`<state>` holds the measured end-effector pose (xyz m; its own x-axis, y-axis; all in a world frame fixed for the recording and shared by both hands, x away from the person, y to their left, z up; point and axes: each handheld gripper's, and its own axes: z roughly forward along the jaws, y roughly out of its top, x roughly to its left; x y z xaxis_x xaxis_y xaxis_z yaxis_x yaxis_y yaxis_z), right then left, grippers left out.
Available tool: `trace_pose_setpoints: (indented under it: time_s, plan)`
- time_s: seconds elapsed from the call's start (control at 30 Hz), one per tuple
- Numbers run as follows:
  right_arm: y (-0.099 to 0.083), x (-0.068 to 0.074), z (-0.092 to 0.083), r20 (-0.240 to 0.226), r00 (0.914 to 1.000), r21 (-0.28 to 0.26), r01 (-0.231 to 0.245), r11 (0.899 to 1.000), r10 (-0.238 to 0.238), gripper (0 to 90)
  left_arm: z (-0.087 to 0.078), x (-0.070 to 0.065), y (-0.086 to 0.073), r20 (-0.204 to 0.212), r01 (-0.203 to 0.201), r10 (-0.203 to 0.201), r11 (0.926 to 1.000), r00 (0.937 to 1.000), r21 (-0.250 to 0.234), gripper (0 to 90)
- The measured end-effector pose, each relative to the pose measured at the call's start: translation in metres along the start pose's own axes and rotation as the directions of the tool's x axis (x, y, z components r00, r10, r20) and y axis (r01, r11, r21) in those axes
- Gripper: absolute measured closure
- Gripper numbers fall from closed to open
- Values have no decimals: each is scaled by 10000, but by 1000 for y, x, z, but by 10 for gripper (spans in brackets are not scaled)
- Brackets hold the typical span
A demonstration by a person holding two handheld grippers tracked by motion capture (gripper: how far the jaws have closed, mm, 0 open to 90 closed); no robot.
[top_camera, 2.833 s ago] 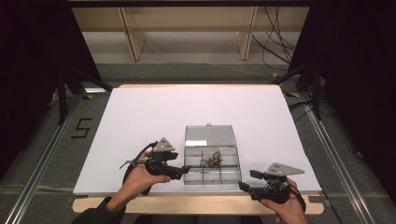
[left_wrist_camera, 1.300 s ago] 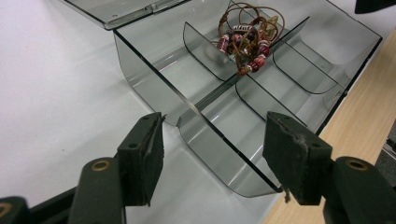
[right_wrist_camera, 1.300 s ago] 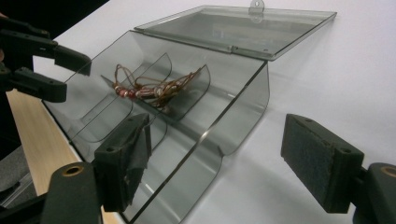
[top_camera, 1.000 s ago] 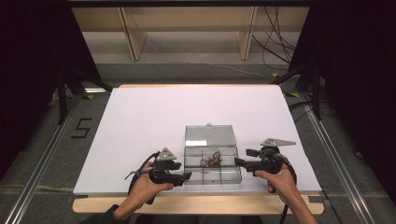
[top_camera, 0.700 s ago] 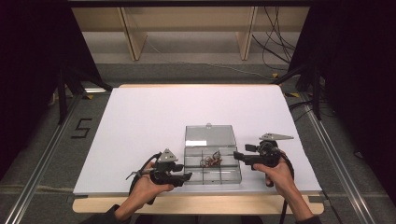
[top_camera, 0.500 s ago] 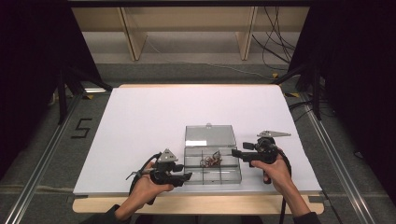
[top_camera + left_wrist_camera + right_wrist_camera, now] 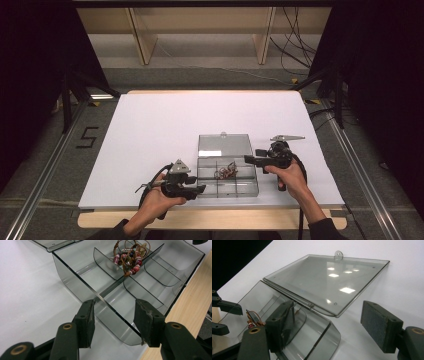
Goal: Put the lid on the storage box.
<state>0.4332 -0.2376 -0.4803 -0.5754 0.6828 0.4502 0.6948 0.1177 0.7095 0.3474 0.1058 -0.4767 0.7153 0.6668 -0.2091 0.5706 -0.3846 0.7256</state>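
A clear compartment box [image 7: 244, 186] lies near the table's front edge, its lid [image 7: 224, 145] folded flat behind it. Beaded bracelets [image 7: 226, 173] [image 7: 128, 258] fill a middle compartment. My left gripper [image 7: 200, 189] [image 7: 115, 311] has just been closing and now clamps the box's near left corner [image 7: 112, 312], one pad on each wall. My right gripper [image 7: 248, 159] [image 7: 328, 315] stands open at the far right corner by the hinge [image 7: 310, 305]. Its jaws have been closing slightly. One finger [image 7: 282, 320] is over the box [image 7: 312, 340], and the other [image 7: 379, 325] is over the table.
The white table top [image 7: 165, 130] stretches wide to the left and behind the box. A wooden strip [image 7: 225, 219] runs along the front edge, close to the box. Dark curtains and shelf legs stand beyond the table.
My right gripper has come from the table's front right corner leftward and away from me to the box's right rear corner. The left gripper has stayed at the front left corner.
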Motion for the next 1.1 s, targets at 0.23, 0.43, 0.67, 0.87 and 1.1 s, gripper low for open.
trace_pose_setpoints:
  time_s: [0.23, 0.43, 0.67, 0.87, 1.1]
  plan:
    - [1, -4, 4, -305, 9995, -25, -104, 9999, 103, 318, 1, 0, 0, -97, -56, 56, 10000, 9999, -1, 507]
    - [3, -6, 9, -227, 9993, -22, 302, 9995, -302, 337, 1, -1, 0, -115, 45, -46, 10000, 9999, -18, 506]
    - [6, -9, 12, -104, 9999, 139, 72, 9999, -70, 350, 1, -1, 1, -107, -149, 149, 9999, 9998, 36, 504]
    - [5, -9, 16, -444, 9979, 371, -453, 9983, 469, 362, 1, -1, 1, -230, -156, 157, 9999, 9996, 63, 503]
    - [5, -12, 18, -465, 9986, 233, -244, 9994, 255, 367, 1, -3, 2, -307, -314, 318, 9994, 9990, 131, 503]
